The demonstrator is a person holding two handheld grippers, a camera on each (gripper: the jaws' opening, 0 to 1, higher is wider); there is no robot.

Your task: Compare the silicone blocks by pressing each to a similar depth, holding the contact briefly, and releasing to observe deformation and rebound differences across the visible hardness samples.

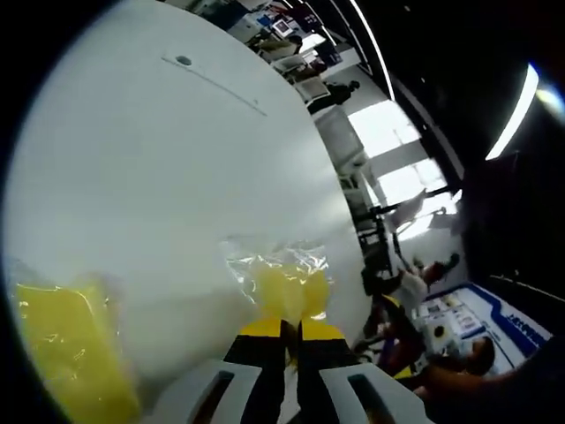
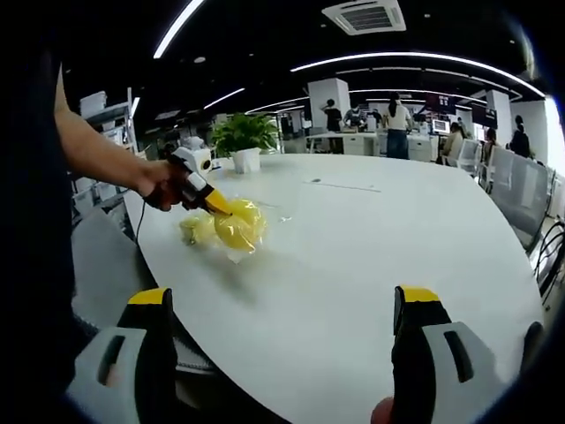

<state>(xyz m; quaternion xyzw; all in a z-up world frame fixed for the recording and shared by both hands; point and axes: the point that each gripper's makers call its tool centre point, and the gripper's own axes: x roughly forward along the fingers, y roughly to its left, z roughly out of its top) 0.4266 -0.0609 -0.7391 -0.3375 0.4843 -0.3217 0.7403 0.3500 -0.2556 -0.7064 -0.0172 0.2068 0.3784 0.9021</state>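
Left jaws nearly together, yellow tips meeting at the near edge of a bagged yellow silicone block (image 1: 287,287) straight ahead of them; whether the left gripper (image 1: 290,331) actually pinches the block or only its wrapper cannot be told from the left gripper view. Seen from the right gripper view as well, hand-held, tip set against the block on the white table (image 2: 371,256). Right gripper (image 2: 287,305) spread wide, nothing between its jaws, held well back from the samples, which lie far ahead and to the left of its left jaw. Second bagged yellow block (image 1: 66,344) off to the left of the left jaws, apart from the first. Block: soft-looking, rounded, translucent yellow; wrapper: thin clear film, crinkled and glossy; table: smooth, matte white, rounded edge. Probable risks: slippage of the loose film against the tips, giving a false depth reading; dragging of the bag across the slick tabletop under an off-centre press; glare and wrinkles in the film masking the rebound; unequal pressing depth between samples, spoiling the comparison. Potted plant (image 2: 243,141) far beyond the blocks.
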